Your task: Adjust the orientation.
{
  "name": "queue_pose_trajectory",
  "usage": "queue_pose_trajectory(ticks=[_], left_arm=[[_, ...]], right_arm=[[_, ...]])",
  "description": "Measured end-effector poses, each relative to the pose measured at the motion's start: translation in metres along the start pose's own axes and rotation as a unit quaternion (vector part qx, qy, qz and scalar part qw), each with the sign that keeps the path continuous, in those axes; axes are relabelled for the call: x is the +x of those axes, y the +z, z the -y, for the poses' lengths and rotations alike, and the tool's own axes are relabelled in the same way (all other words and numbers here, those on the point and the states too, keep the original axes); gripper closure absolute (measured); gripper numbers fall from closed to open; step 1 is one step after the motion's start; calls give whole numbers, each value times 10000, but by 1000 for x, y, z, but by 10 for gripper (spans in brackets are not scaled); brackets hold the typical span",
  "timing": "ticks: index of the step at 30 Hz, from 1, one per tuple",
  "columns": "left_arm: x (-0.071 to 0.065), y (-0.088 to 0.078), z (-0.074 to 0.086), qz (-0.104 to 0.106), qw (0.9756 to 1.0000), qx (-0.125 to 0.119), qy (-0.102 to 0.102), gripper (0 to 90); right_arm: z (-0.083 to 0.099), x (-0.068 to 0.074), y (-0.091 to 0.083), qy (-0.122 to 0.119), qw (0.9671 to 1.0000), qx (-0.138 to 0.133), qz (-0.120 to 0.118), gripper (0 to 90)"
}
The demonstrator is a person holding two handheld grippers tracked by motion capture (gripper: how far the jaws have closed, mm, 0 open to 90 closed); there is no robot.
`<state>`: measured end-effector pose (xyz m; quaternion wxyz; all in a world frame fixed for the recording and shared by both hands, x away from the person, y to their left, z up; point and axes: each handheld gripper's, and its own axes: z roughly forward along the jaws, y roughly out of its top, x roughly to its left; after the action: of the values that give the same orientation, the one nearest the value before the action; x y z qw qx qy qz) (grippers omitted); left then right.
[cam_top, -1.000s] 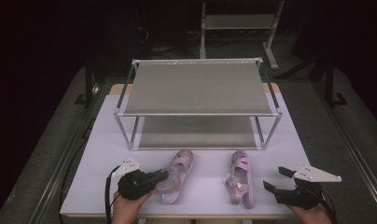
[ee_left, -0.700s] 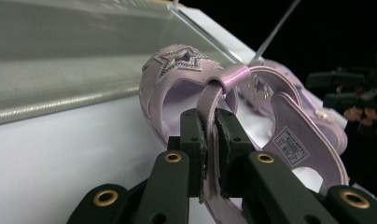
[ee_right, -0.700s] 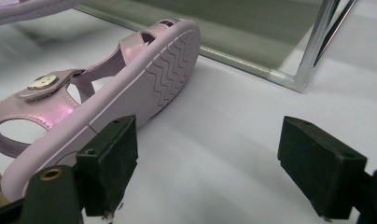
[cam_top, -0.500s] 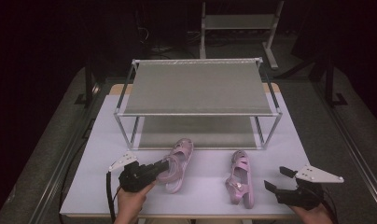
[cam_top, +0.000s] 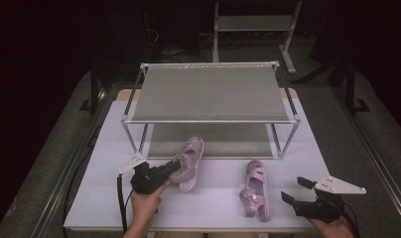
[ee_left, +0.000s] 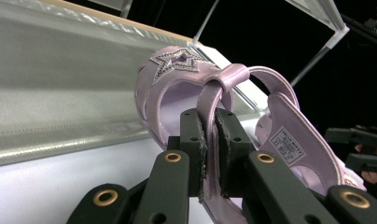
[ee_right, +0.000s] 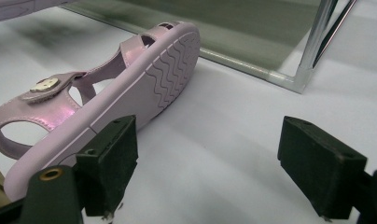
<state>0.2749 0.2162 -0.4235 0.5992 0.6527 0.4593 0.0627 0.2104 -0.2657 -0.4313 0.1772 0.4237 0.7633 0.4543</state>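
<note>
Gripping one pink sandal [cam_top: 188, 163] by its ankle strap [ee_left: 213, 105], the left gripper [cam_top: 174, 167] has its jaws pinched on the glossy band and carries the shoe just before the lower shelf [cam_top: 208, 141] of the rack [cam_top: 208, 94]. Placement is not yet done. The second sandal [cam_top: 255, 191] lies on its side on the white table [cam_top: 99, 198], ribbed sole showing; the right gripper [cam_top: 294, 191] rests beside it, jaws spread. Both shelves are grey fabric in a metal frame.
</note>
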Motion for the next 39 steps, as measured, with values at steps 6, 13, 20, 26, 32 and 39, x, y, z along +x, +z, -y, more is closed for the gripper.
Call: queue_pose_trajectory(ticks=[6,13,20,26,32,39], left_arm=[[5,11,0,-43,9999,-77,-90,828],[9,23,-1,-33,9995,-232,-218,827],[12,34,-5,-58,9989,-366,-287,827],[16,43,-9,-97,9987,-392,-323,827],[20,53,-12,-112,9983,-448,-354,827],[27,61,-10,-167,9975,-527,-436,827]], right_arm=[[1,-1,1,29,10000,-2,-17,195],[1,-3,-1,74,10000,-40,-1,195],[1,-2,0,63,10000,-45,-29,195],[1,-3,0,76,9999,-60,-25,195],[1,-4,0,73,10000,-45,-37,195],[1,-4,0,88,9999,-49,-46,195]])
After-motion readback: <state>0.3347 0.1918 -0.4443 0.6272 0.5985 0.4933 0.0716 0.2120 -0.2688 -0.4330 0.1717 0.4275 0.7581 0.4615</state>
